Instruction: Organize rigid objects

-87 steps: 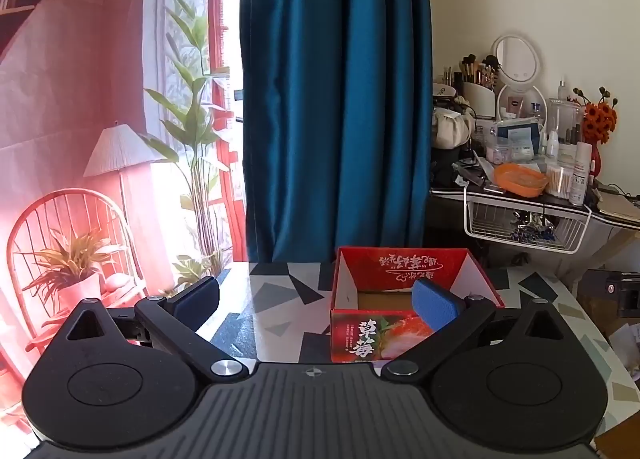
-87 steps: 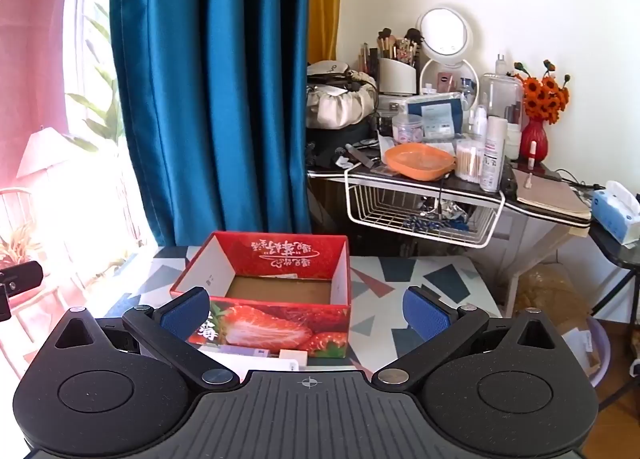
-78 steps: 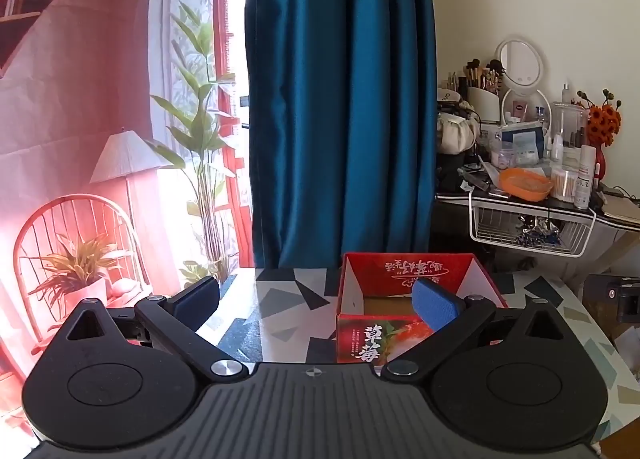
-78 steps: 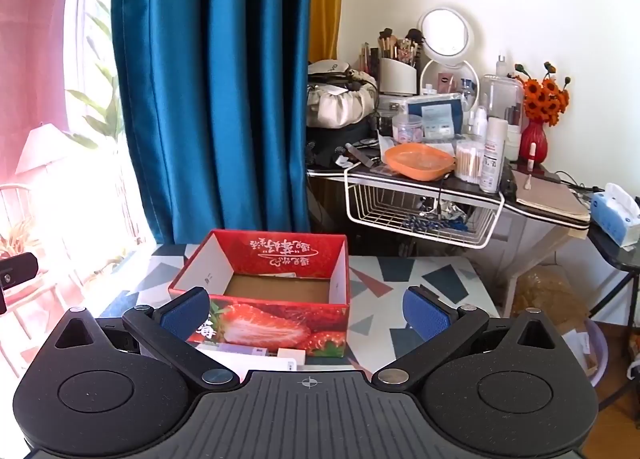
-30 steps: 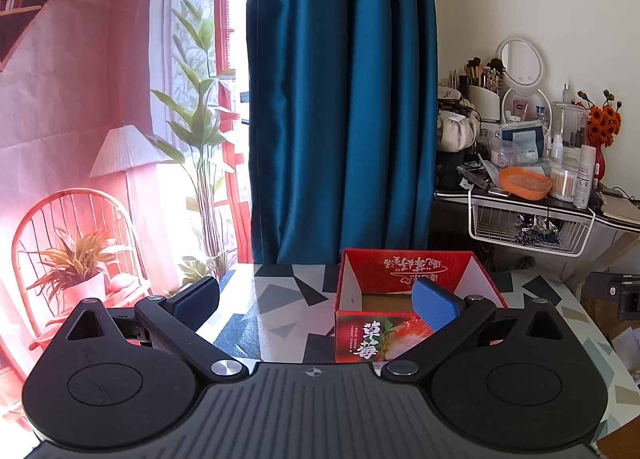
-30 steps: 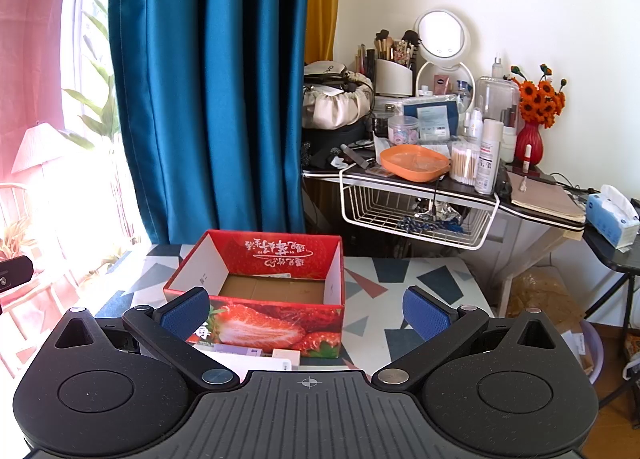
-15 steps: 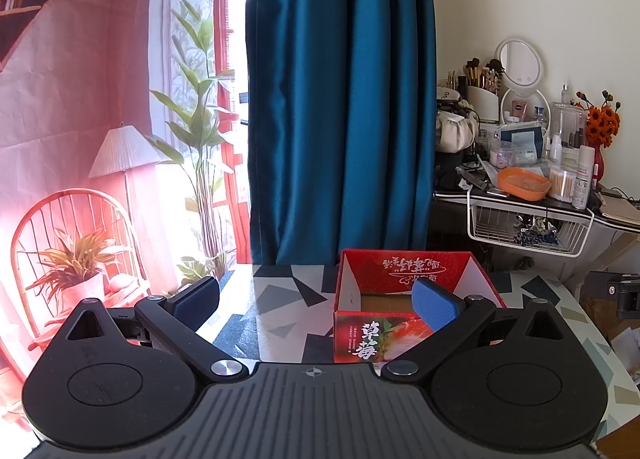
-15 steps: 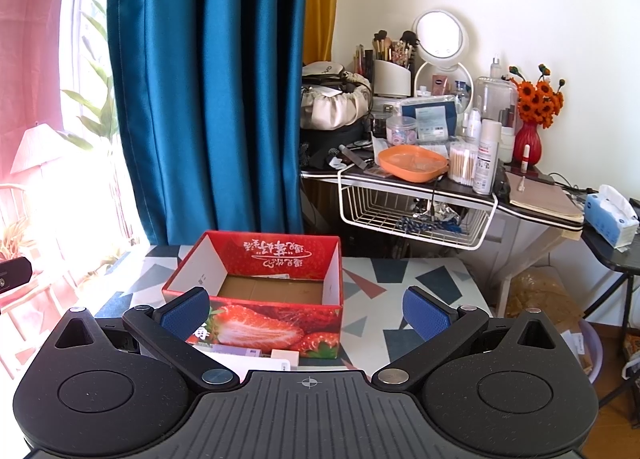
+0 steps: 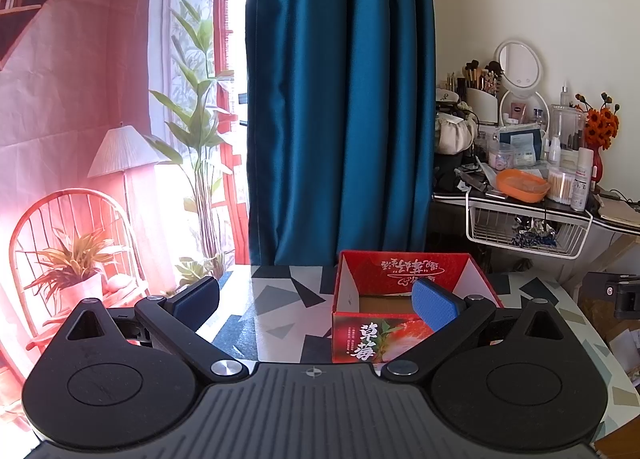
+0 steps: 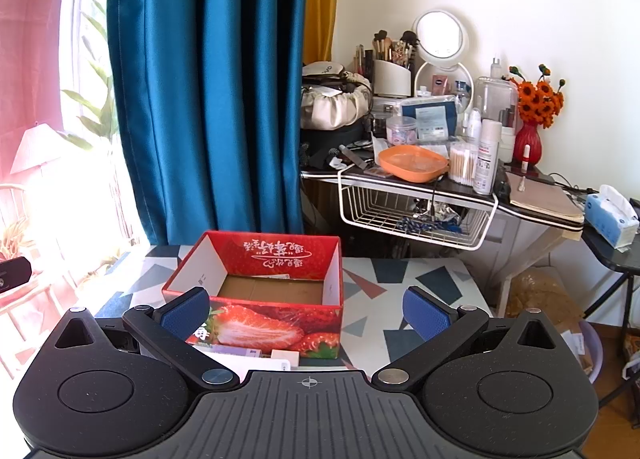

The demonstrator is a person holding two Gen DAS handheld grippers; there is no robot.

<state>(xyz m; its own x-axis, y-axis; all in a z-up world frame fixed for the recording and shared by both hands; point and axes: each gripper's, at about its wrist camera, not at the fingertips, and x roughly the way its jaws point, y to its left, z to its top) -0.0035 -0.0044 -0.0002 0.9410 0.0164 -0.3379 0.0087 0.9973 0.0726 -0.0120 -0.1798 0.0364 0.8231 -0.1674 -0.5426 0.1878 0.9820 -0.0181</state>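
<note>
A red strawberry-print cardboard box (image 10: 260,323) (image 9: 372,343) stands open-topped on the patterned table (image 10: 372,299); its brown floor looks bare. Flat pale items (image 10: 256,357), partly hidden by my right gripper body, lie on the table just in front of the box. My right gripper (image 10: 306,317) is open, held above the table's near side with the box between and beyond its blue pads. My left gripper (image 9: 316,301) is also open, to the left of the box, its right pad (image 9: 434,309) overlapping the box's near corner in view. Neither holds anything.
A teal curtain (image 10: 208,91) hangs behind the table. A cluttered vanity desk (image 10: 460,187) with an orange bowl (image 10: 412,163), mirror, bottles and a wire basket stands at the back right. A printed backdrop with chair and plants (image 9: 80,219) fills the left.
Both views have drifted only slightly; the box sits marginally lower and nearer in the right wrist view. Both grippers stayed open and nothing was picked up.
</note>
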